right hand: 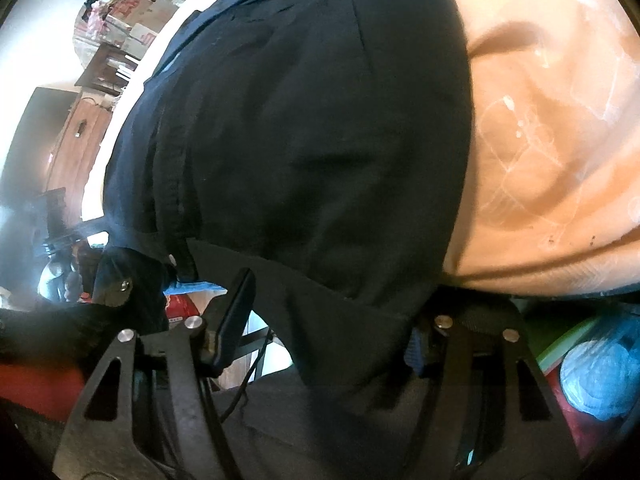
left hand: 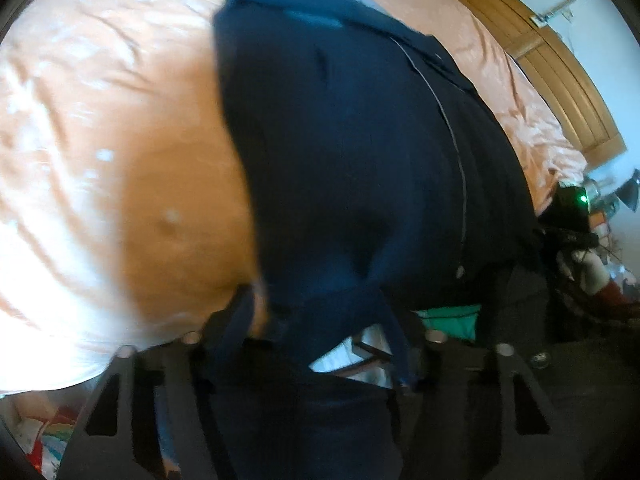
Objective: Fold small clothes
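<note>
A dark navy button-up shirt (left hand: 352,152) lies flat on a peach bedspread (left hand: 120,120), its button placket running up the right side. Its lower hem hangs over the bed edge and drapes across my left gripper (left hand: 320,344), whose fingers stand wide apart with cloth between and over them. In the right wrist view the same shirt (right hand: 320,120) fills the middle. A corner of its hem falls between the spread fingers of my right gripper (right hand: 332,320). The left finger (right hand: 236,312) stands free of the cloth; the right one is mostly hidden behind it.
A wooden headboard (left hand: 560,72) runs along the far right of the bed. Bedspread (right hand: 540,140) lies bare to the right of the shirt. Cluttered boxes and furniture (right hand: 120,40) stand beyond the bed. A black device with a green light (left hand: 572,208) sits by the bed edge.
</note>
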The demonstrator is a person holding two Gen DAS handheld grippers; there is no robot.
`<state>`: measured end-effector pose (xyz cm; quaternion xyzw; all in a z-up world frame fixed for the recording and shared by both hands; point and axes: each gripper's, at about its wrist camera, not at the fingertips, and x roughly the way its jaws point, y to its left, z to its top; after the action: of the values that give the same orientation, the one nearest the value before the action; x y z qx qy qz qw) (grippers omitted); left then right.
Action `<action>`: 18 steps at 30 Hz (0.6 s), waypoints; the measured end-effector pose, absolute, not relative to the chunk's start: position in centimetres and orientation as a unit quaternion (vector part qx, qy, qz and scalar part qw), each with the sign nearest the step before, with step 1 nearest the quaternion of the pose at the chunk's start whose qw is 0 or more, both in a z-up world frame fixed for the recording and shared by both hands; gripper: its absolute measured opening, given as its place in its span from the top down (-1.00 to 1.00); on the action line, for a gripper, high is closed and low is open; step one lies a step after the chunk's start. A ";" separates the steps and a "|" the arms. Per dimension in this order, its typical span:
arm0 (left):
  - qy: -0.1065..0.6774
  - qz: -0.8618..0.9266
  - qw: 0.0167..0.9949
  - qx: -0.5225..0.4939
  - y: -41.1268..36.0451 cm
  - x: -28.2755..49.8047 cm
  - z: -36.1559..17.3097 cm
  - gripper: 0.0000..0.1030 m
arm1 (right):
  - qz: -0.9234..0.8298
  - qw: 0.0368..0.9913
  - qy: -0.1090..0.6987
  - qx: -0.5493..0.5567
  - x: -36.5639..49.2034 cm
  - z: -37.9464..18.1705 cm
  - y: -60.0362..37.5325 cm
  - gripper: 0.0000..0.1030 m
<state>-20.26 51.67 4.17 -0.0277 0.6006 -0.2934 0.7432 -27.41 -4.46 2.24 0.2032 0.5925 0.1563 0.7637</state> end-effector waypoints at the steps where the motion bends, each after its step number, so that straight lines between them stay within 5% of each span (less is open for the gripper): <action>1: 0.603 -0.287 0.744 -0.022 51.6 -20.2 3.9 -0.03 | 0.157 0.764 0.593 0.201 -27.5 2.3 -4.5 -0.21; 3: 0.608 -0.277 0.743 -0.039 52.2 -19.6 3.5 0.24 | 0.156 0.764 0.594 0.199 -27.4 2.2 -4.6 -0.21; 8: 0.608 -0.273 0.742 -0.077 53.4 -19.1 2.7 0.37 | 0.154 0.762 0.597 0.200 -27.1 1.6 -4.3 -0.08; 9: 0.608 -0.273 0.741 -0.081 53.4 -19.2 2.6 0.40 | 0.155 0.761 0.598 0.197 -27.1 1.5 -4.0 0.13; 10: 0.607 -0.271 0.742 -0.089 53.5 -19.3 2.6 0.43 | 0.154 0.764 0.597 0.191 -27.1 1.7 -3.8 0.87; 12: 0.604 -0.279 0.733 -0.138 54.1 -19.4 2.8 0.78 | 0.162 0.779 0.572 0.197 -27.3 3.5 -3.4 0.88; 18: 0.514 -0.344 0.742 -0.258 54.8 -19.5 8.7 0.79 | 0.220 0.811 0.466 0.278 -26.9 11.9 -4.2 0.89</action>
<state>-19.54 54.85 8.68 -0.2580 0.5144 -0.3442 0.7419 -26.86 -4.18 11.95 0.2783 0.4658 0.2197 0.8108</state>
